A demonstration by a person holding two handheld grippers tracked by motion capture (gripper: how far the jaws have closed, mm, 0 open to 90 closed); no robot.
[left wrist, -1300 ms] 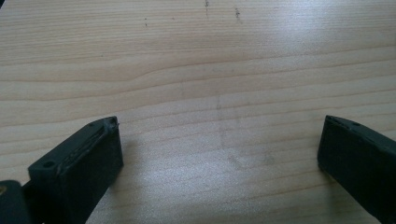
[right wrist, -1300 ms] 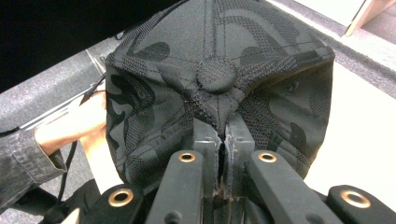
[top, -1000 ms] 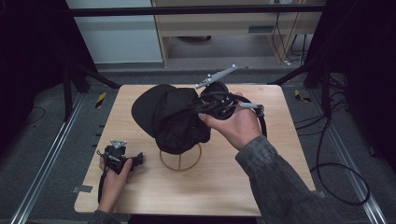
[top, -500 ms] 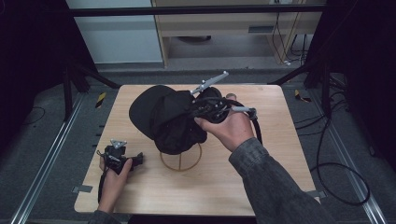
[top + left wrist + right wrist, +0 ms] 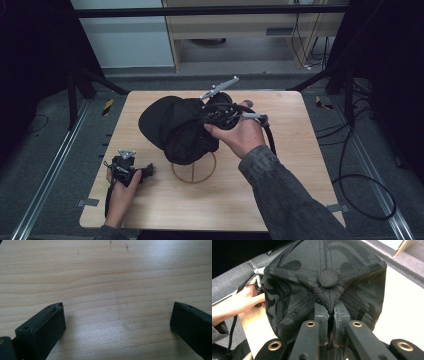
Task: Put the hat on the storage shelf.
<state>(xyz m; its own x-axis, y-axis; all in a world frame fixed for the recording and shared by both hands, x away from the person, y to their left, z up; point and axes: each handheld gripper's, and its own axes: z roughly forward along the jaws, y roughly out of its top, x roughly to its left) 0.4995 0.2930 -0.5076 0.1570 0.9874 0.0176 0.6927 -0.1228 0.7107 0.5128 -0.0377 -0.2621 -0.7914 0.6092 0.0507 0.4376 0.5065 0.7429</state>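
Lowered slightly onto wire stand [image 5: 194,170] mid-surface, black cap [image 5: 172,127] soft, light, pinched at crown fabric by closed right hand-held gripper [image 5: 331,315]; left hand-held gripper [image 5: 117,322] open, empty.

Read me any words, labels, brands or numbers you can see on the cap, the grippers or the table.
None can be read.
Cap: a dark camouflage pattern and a top button, no lettering.
Right gripper, pinching the cap's fabric: plain black jaws with brass rivets, no marking.
Left gripper: no label.
Table: bare wood grain with a few faint scuffs, no print.
Yellow-and-black tape on the floor: stripes, no words.
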